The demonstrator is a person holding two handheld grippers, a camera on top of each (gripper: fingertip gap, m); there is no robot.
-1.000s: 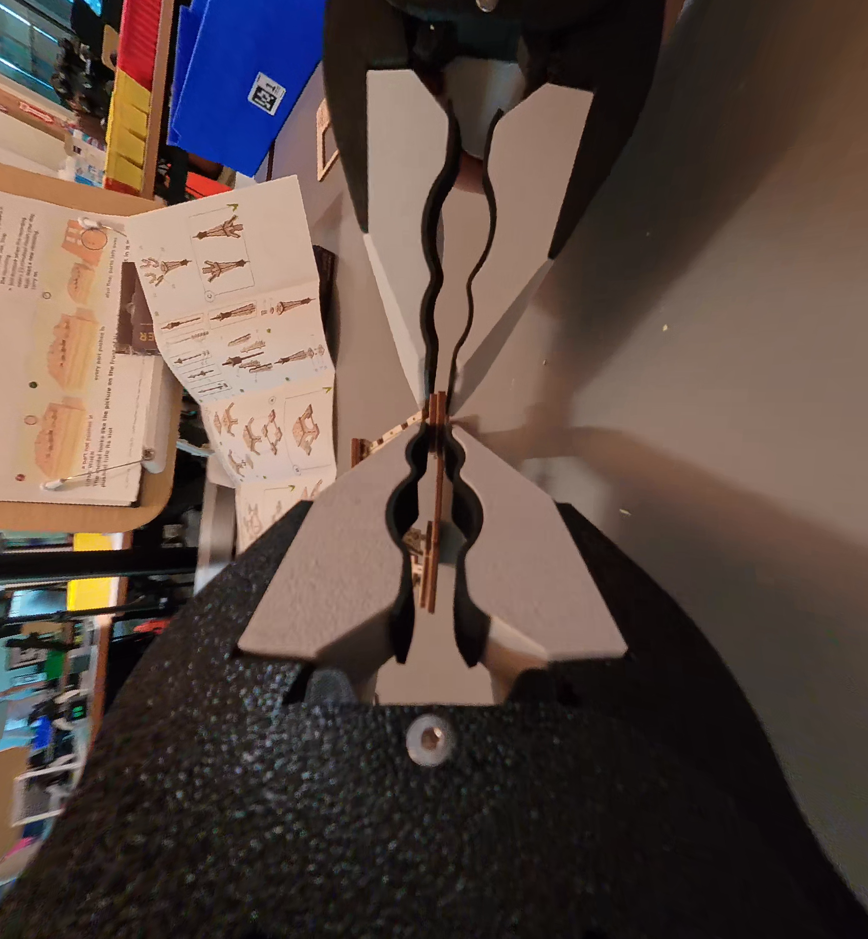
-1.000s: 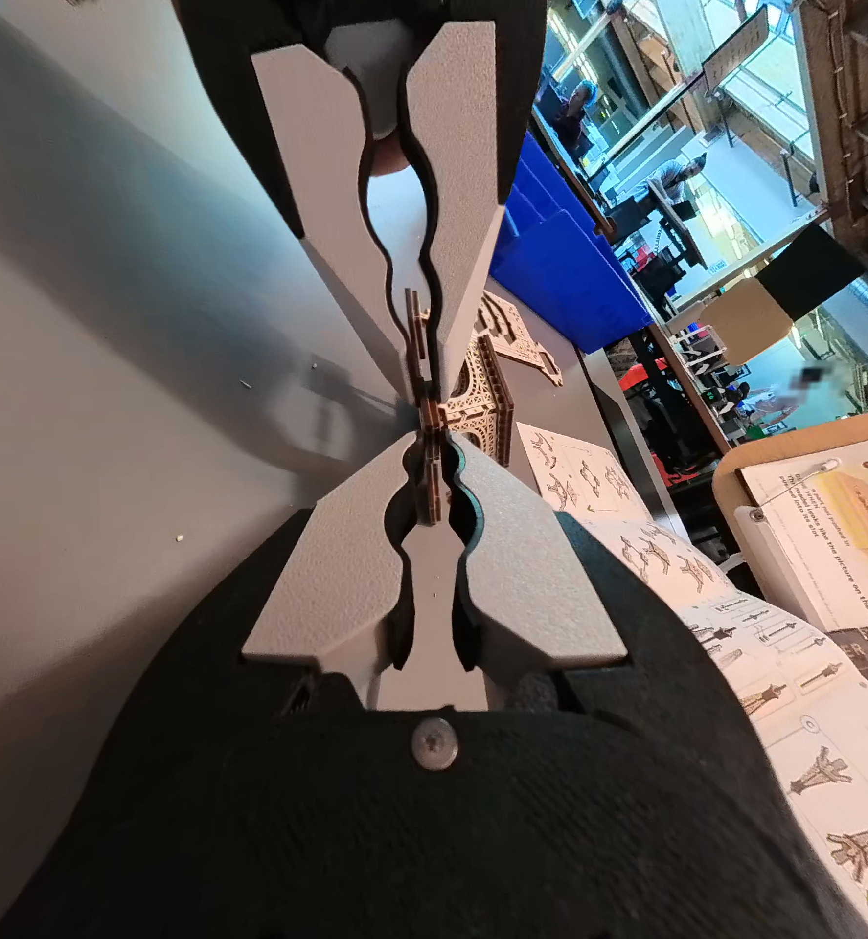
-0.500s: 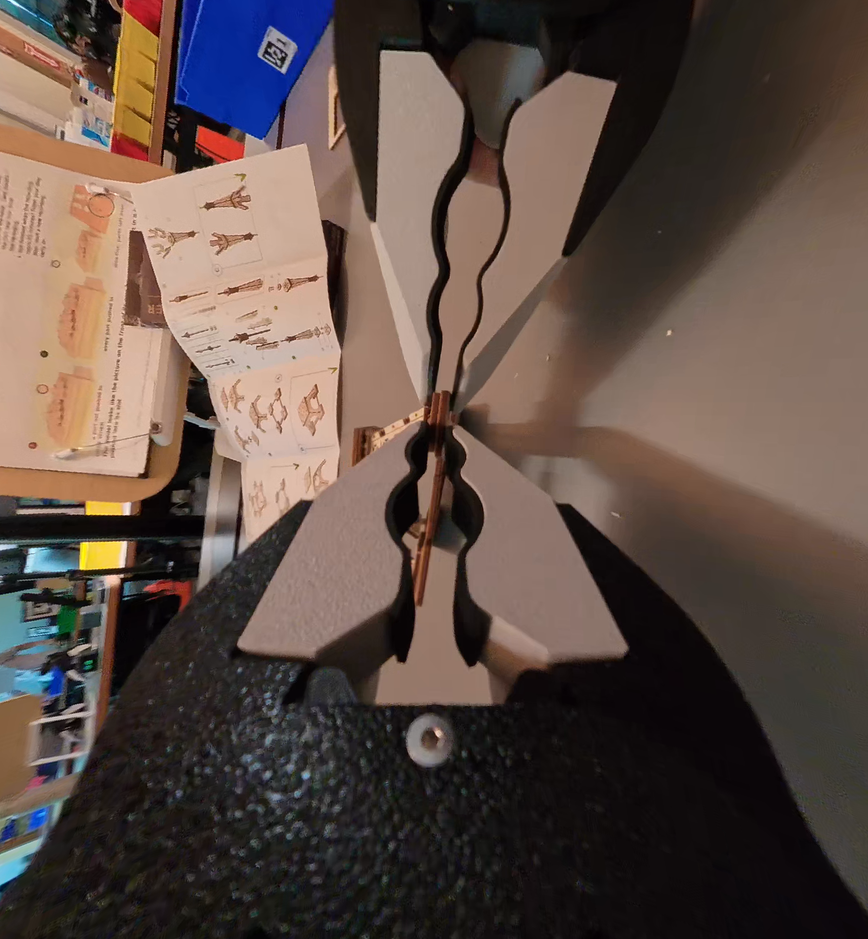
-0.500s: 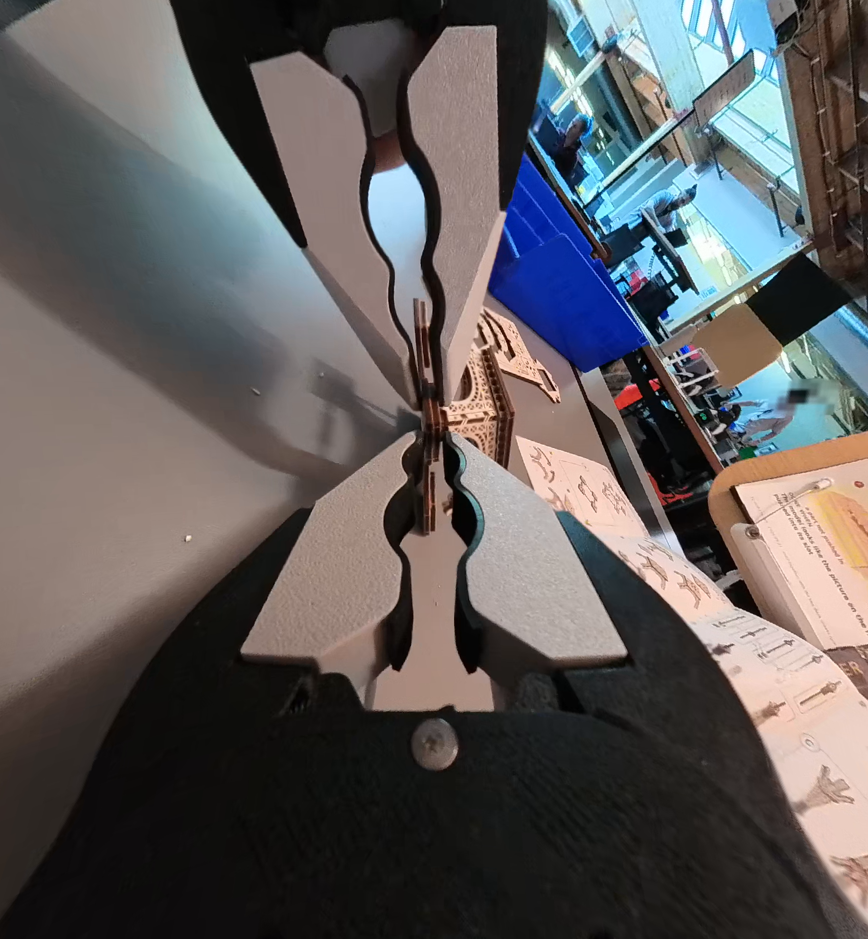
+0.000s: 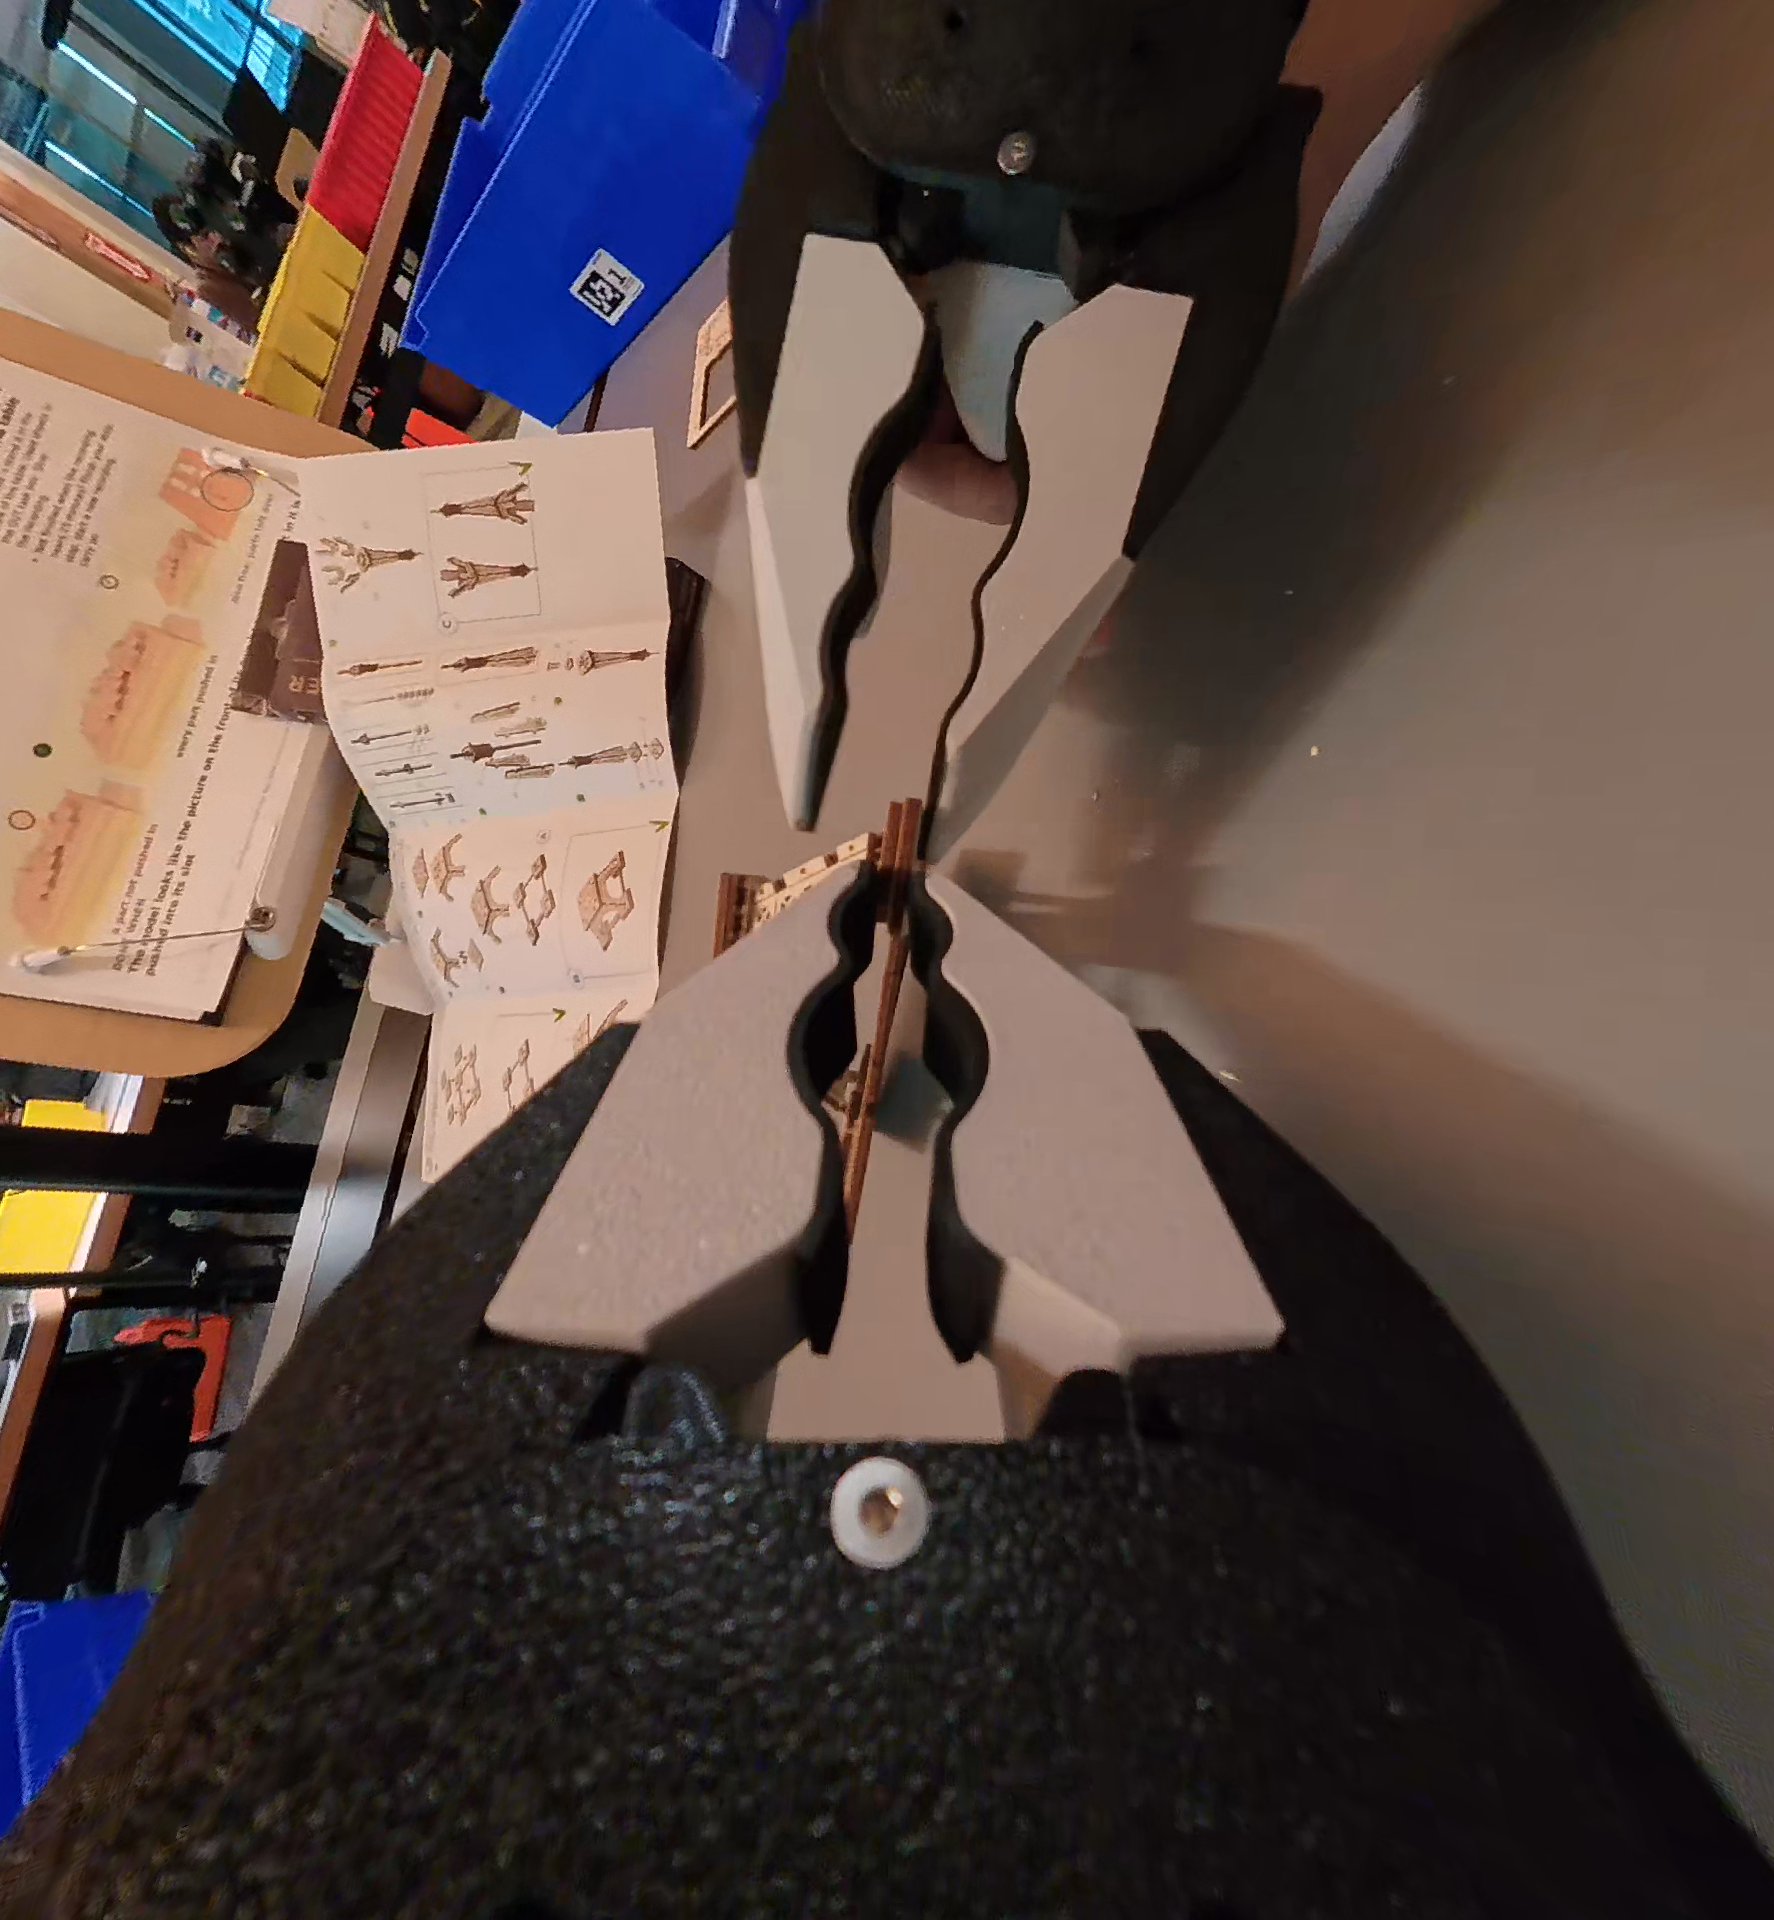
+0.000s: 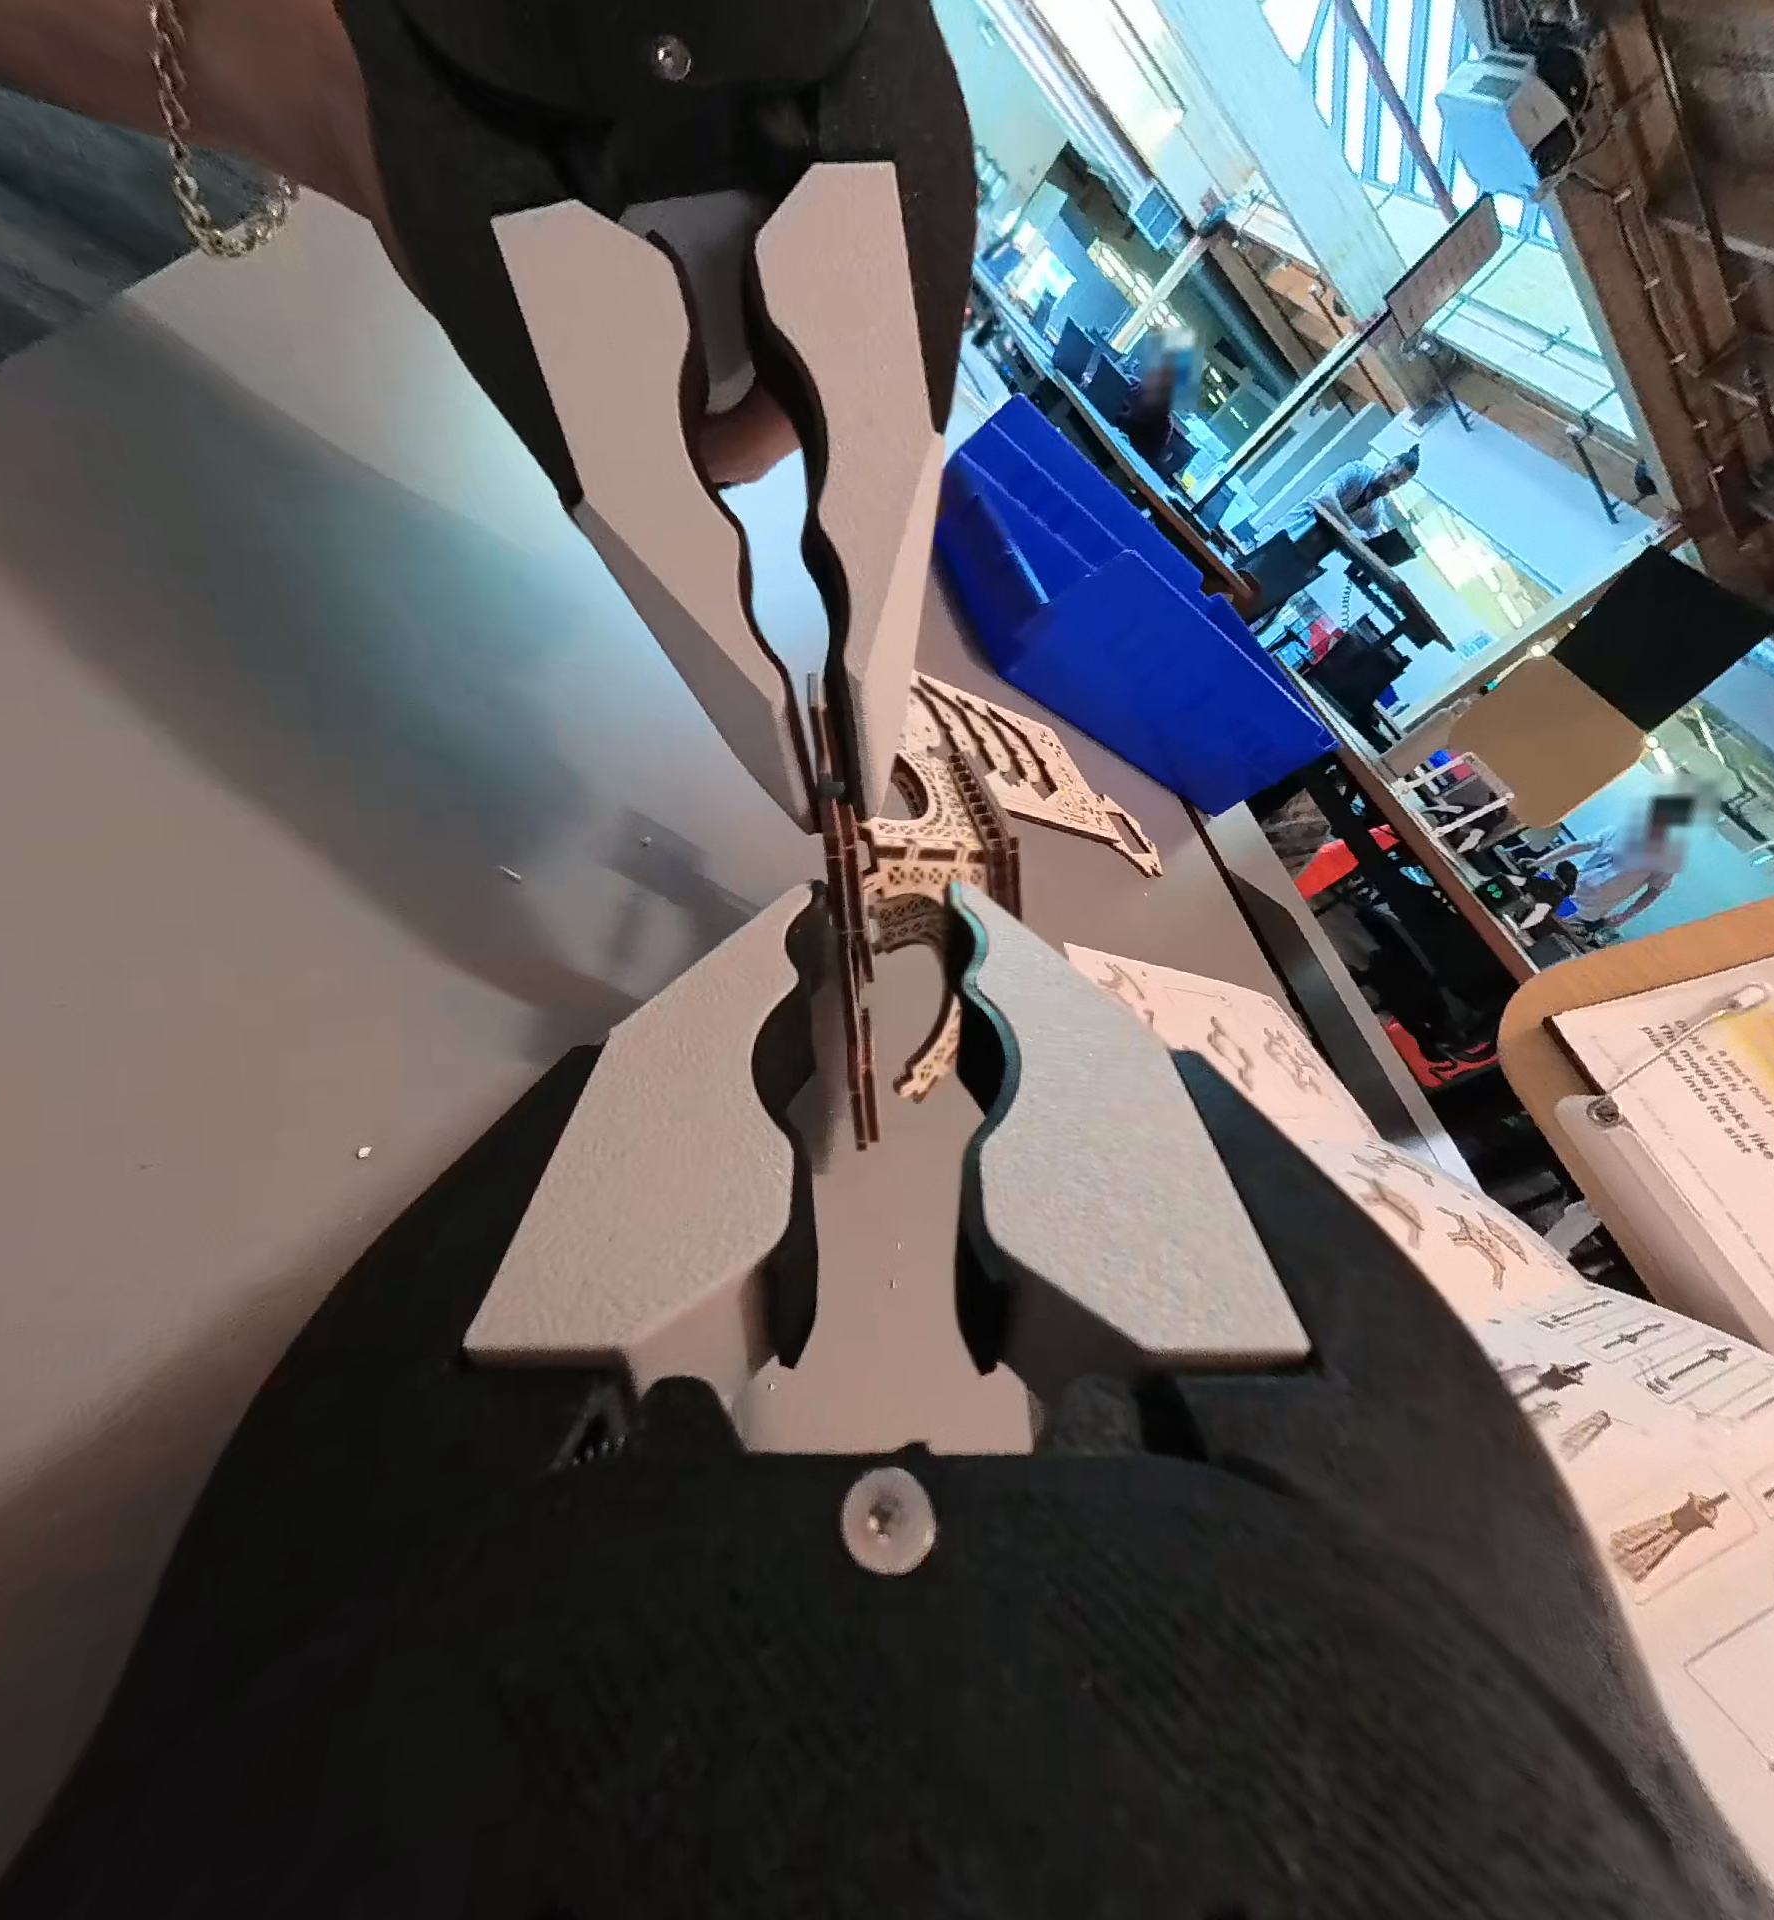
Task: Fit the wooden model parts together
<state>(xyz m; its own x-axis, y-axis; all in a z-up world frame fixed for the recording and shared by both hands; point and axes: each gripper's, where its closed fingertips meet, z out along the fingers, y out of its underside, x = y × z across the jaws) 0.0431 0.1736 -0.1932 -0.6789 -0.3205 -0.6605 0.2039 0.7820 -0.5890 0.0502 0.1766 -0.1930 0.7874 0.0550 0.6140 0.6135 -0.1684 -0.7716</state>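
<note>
Right gripper [image 6: 878,904] has let go since a second ago, fingers now spread mid frame, left gripper [image 5: 888,883] clenched on thin wooden part [image 5: 878,1029] at frame centre, lattice tower base [image 6: 930,862] just behind on grey table [image 6: 239,831]

I see a plain grey bench [image 6: 239,779] under everything. On it, a lattice wooden tower section [image 6: 924,862] stands beside a flat wooden part [image 6: 1028,769] lying near the blue bin [image 6: 1122,644] at the far edge. A folded instruction sheet [image 5: 509,707] lies spread along the bench edge. Small pale specks [image 6: 363,1151] dot the bare surface.
</note>
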